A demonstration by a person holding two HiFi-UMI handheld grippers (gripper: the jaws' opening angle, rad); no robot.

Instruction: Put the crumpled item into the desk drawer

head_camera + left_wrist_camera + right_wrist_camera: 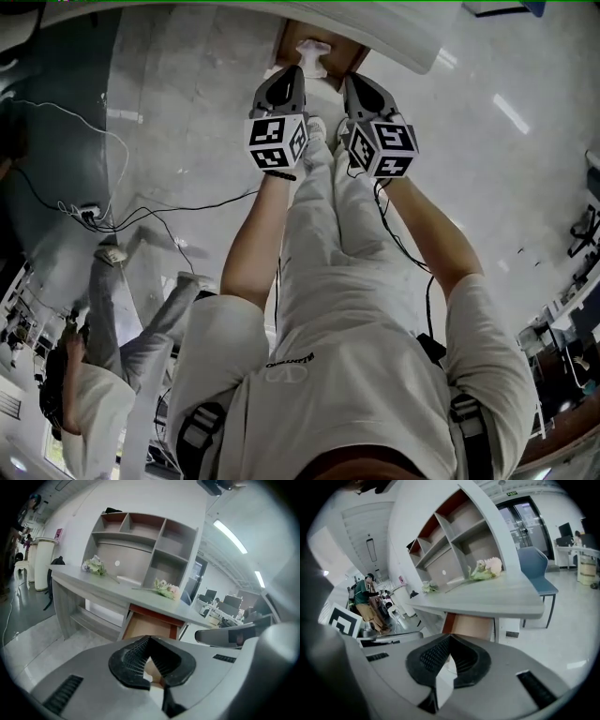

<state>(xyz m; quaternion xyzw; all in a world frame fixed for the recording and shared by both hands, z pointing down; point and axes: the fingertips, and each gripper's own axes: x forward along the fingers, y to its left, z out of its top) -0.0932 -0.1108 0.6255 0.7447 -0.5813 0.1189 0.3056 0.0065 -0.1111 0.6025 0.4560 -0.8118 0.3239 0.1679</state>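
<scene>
A white crumpled item [312,52] lies in the open brown drawer [330,52] under the desk's white top [394,37]. My left gripper [294,71] and right gripper [350,81] are held side by side just short of the drawer, tips pointing at it. In the left gripper view the left gripper [150,638] has its ribbed pads closed tip to tip with nothing between them, and the drawer [150,626] is straight ahead. The right gripper [450,636] also shows its tips together, facing the drawer [471,626]. A white patch shows low behind its jaws; I cannot tell what it is.
A grey hutch with cubbies [140,541] stands on the desk [117,590], with flower bunches [96,565] [166,588] in front of it. A blue chair [536,569] is beside the desk. Another person [94,375] and floor cables [94,216] are to my left.
</scene>
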